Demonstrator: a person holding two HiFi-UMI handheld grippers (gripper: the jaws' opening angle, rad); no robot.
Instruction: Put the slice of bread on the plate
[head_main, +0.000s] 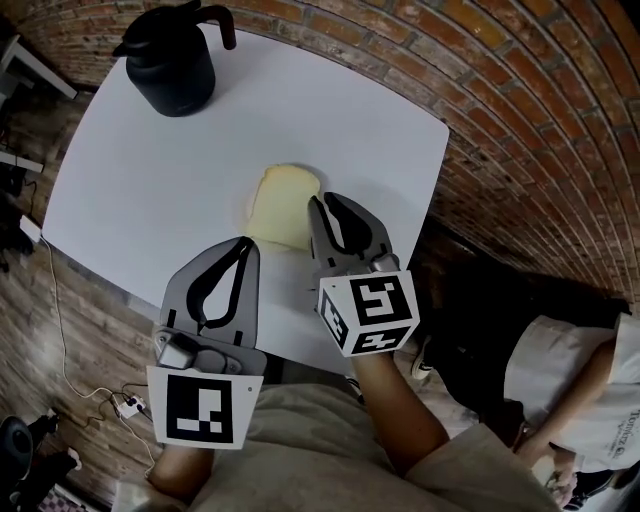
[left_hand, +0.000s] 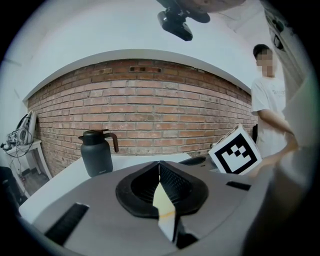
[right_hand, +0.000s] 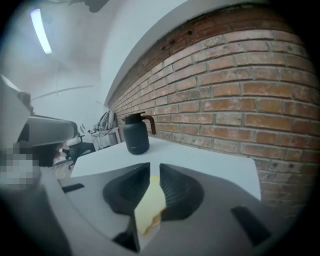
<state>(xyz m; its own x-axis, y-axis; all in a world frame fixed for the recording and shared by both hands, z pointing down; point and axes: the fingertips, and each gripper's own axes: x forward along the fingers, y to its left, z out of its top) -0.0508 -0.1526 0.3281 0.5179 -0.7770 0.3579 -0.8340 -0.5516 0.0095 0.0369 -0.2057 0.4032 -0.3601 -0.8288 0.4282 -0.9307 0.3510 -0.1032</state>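
Bread slice (head_main: 283, 205) clamped in jaws of right gripper (head_main: 316, 202) at its edge away from jug (head_main: 172, 60), long axis toward jug; left gripper (head_main: 248, 243) jaws closed.

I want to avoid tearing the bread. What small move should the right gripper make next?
Probably a slow, level lift: the right gripper looks shut on just one edge of the slice of bread, so a quick move could tear it.
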